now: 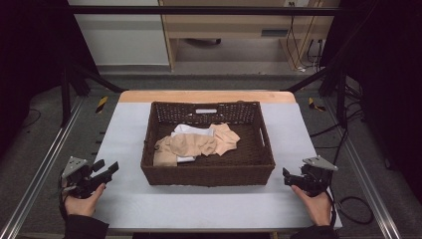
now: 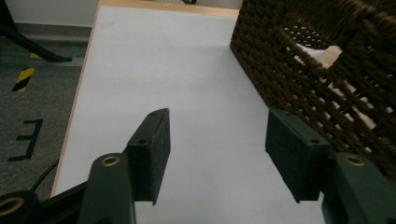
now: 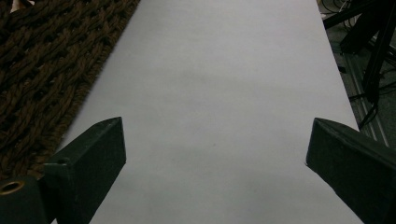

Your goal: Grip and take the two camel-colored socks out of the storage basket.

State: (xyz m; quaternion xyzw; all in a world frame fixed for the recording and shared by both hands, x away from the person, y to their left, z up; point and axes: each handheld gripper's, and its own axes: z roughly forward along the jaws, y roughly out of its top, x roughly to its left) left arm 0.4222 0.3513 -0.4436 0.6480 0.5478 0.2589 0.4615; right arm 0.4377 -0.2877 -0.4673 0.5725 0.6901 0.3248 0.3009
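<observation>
Left gripper (image 1: 106, 172): jaws spread wide with only bare tabletop between them, just off the basket's left near corner, held low over the table in the person's left hand (image 1: 83, 198).
Right gripper (image 1: 290, 178): jaws parted very wide, holding nothing, just off the basket's right near corner, in the right hand (image 1: 315, 201).
Basket (image 1: 206, 174): dark brown woven wicker, rectangular, with a handle slot in each side wall, sitting mid-table between the two grippers; in the left gripper view its weave rises right beside the right-hand jaw.
Clothes (image 1: 196, 144): a crumpled tan garment lies over the basket's floor, with white fabric (image 1: 186, 130) peeking from under it toward the basket's far wall.
Label: a small pale tag (image 1: 206, 111) on the basket's far wall; too small to read.
Writing: black floor markings (image 2: 27, 139) left of the basket's table; I cannot tell what they spell.
Table (image 1: 129, 134): light grey top around the basket, a wooden strip along the edge beyond the basket.
Room: grey carpet, yellow-black tape patches (image 1: 101, 103) on the floor left and right of the basket's far end, black frame bars, cables to the right, pale wooden furniture beyond.
</observation>
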